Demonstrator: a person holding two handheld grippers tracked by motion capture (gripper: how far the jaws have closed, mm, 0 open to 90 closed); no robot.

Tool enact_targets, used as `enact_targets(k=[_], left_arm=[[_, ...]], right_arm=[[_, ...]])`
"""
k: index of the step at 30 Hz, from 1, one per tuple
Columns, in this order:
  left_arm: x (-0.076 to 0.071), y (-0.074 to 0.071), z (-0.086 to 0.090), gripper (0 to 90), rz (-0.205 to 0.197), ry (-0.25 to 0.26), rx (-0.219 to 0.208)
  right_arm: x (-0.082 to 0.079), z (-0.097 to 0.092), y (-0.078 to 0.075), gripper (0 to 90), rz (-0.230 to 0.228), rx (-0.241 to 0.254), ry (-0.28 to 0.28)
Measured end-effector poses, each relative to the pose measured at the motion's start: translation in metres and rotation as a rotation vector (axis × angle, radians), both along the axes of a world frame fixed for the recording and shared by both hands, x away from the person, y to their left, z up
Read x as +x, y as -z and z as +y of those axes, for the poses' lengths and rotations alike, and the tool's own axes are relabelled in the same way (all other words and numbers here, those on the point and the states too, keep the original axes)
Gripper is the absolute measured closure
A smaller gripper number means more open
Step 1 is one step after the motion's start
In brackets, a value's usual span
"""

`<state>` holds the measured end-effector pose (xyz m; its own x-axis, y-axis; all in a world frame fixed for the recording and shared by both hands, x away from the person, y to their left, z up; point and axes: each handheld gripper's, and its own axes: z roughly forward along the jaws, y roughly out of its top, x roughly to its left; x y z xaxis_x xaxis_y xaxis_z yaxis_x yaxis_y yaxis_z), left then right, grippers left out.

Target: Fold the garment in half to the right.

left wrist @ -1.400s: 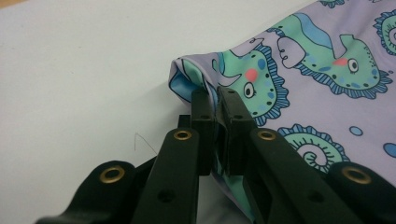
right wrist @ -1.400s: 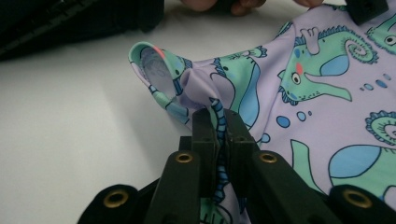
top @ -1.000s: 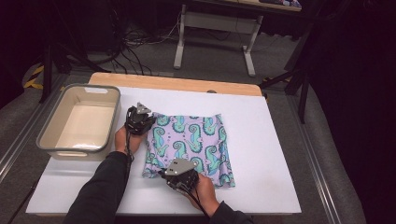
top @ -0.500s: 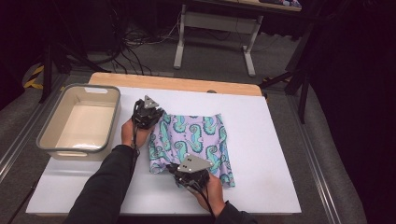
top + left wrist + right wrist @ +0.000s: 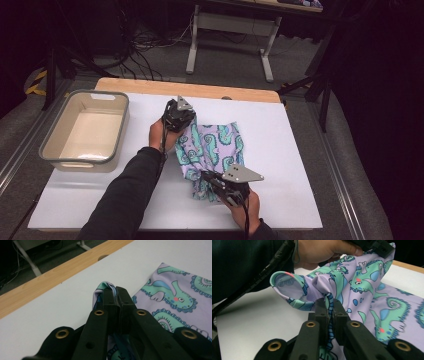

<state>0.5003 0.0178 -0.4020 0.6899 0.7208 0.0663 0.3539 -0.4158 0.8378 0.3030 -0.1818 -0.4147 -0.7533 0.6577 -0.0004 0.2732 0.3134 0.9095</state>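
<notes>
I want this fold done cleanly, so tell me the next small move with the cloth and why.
Probably carry both pinched corners across toward the cloth's far edge and lower them there. The left tool and right tool are each shut on a corner of the cloth's left side, that side is raised off the table, and the rest lies flat, so laying it over would finish the fold.

The left gripper (image 5: pixel 115 293) hides the cloth (image 5: pixel 175 302) corner it pinches.
</notes>
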Motion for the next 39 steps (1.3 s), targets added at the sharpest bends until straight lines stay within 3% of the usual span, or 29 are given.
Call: enact_targets(k=[7,13,15,17,21,24,26,30,34,37,39], left_arm=[[0.006,-0.002,-0.032,86.8,-0.005,0.046,0.011],[0.011,0.006,-0.06,86.1,0.004,0.078,0.025],[0.011,0.009,-0.066,80.8,0.002,0.076,0.026],[0.01,0.009,-0.069,70.4,-0.011,0.069,0.042],[0.005,0.004,-0.062,64.1,-0.02,0.089,-0.004],[-0.003,-0.002,-0.051,57.4,-0.027,0.091,-0.01],[-0.015,-0.004,-0.039,54.6,-0.026,0.113,-0.044],[-0.05,0.0,-0.02,49.2,-0.045,0.176,-0.055],[-0.096,0.011,-0.01,44.4,-0.035,0.293,-0.06],[-0.128,0.021,-0.011,41.8,-0.023,0.381,-0.032],[-0.146,0.029,-0.012,39.0,-0.001,0.435,0.002]], right_arm=[[-0.004,-0.028,0.0,86.2,0.004,0.024,0.06],[-0.004,-0.052,0.005,86.1,0.022,0.025,0.11],[-0.004,-0.06,0.009,86.0,0.044,0.02,0.121],[-0.004,-0.066,0.014,85.9,0.064,0.016,0.129],[-0.007,-0.078,0.02,85.8,0.085,0.003,0.152],[-0.01,-0.089,0.026,85.6,0.119,0.008,0.166],[-0.011,-0.097,0.031,84.7,0.132,-0.005,0.174],[-0.014,-0.105,0.036,82.0,0.152,-0.01,0.185],[-0.016,-0.103,0.036,60.2,0.116,-0.069,0.184],[-0.018,-0.1,0.032,47.7,0.068,-0.101,0.19],[-0.018,-0.1,0.029,43.4,0.055,-0.091,0.181]])
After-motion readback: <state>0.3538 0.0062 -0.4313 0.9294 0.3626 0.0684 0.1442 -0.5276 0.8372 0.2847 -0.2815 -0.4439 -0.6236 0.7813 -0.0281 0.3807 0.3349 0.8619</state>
